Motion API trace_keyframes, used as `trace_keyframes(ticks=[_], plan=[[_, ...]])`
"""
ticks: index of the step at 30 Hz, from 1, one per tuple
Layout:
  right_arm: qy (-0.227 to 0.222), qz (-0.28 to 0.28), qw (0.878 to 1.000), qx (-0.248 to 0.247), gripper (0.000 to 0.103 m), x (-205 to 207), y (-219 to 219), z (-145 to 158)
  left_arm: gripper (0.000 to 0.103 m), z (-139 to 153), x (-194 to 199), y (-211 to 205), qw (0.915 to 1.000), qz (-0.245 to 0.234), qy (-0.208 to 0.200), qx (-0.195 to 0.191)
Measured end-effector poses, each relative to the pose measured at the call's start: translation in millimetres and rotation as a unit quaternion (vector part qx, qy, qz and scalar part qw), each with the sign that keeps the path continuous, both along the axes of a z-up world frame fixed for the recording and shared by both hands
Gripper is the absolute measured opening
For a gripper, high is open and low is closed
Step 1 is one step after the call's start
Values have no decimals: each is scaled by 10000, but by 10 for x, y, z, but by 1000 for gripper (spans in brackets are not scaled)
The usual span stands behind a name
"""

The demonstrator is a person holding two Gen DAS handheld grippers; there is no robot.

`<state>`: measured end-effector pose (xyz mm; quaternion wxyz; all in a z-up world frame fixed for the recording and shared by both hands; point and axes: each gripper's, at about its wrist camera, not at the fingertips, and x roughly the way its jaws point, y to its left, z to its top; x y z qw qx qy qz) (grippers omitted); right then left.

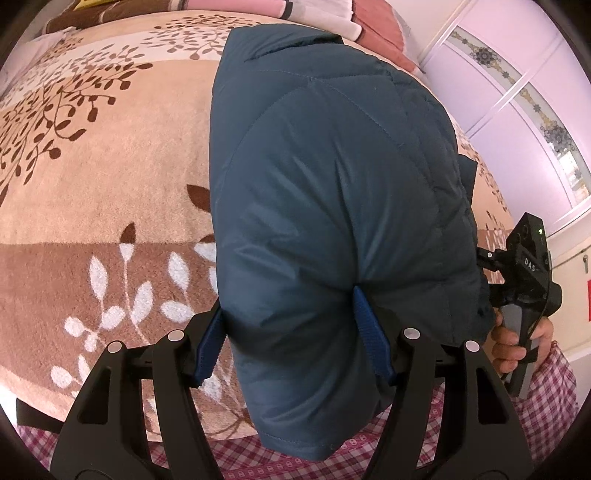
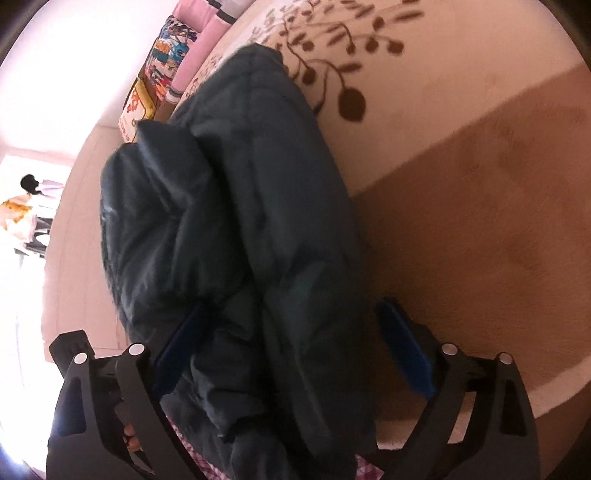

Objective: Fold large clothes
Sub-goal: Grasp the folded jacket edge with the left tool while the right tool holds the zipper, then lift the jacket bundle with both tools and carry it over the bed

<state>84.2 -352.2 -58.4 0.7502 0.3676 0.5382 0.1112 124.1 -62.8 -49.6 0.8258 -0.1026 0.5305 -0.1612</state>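
Left gripper clamping wide around the near end of the padded jacket, pads sinking into the puff. Right gripper standing wide, one pad clear of the fabric, holding nothing as far as visible. Jacket lying folded lengthwise on the leaf-print blanket, running away toward the pillows. Looking light, squashy, slick-shelled, springing open; pinching stitched seams or hem probably gripping best.
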Motion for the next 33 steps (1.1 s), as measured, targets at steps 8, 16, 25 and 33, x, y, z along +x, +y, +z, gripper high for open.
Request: trace_keyframes(ticks=[8,16,25,33], plan=[[-212,117,9980,576,43,-97,66,-44,62,46,-12,-37,9997,-142,-140,161],[-853,322,9946,-488,31,-223,372,291,52,178,-98,-61,9958,-353,-641,547],[-1442,545,9803,-1233,28,-267,871,625,44,327,96,281,9915,-195,-1097,670],[-1586,1037,9715,-1425,28,205,1507,676,41,403,412,965,9874,264,-1316,841]])
